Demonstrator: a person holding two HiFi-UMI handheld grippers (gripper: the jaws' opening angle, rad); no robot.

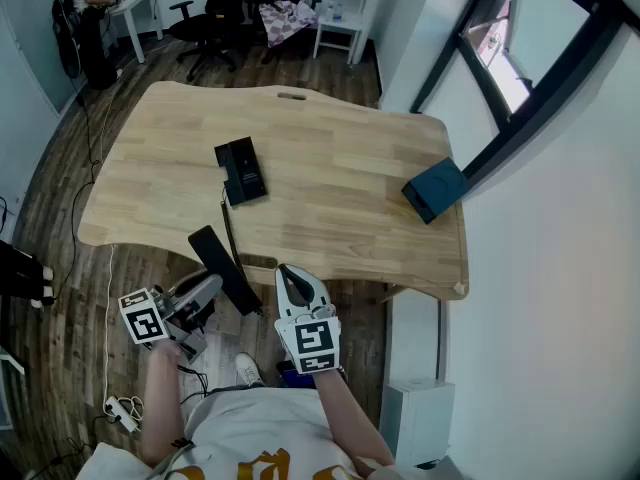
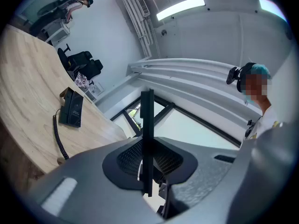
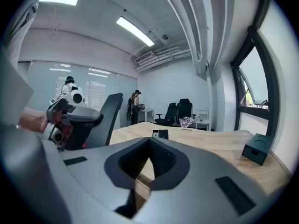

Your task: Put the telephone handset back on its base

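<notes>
The black telephone base [image 1: 240,171] lies on the wooden table [image 1: 340,218], left of centre. Its coiled cord [image 1: 229,230] runs toward me over the front edge to the black handset [image 1: 224,268], which hangs in the air just off that edge. My left gripper [image 1: 212,290] is shut on the handset's near end. In the left gripper view the handset [image 2: 147,125] shows edge-on as a thin bar between the jaws, with the base [image 2: 72,108] far left. My right gripper [image 1: 298,286] is shut with nothing in it, next to the handset; its view shows the base [image 3: 160,134] far ahead.
A dark blue box [image 1: 435,190] sits near the table's right edge, by the window frame. Office chairs [image 1: 205,30], a white side table [image 1: 338,23] and a person [image 1: 80,13] are beyond the far edge. A power strip [image 1: 122,413] lies on the floor at my left.
</notes>
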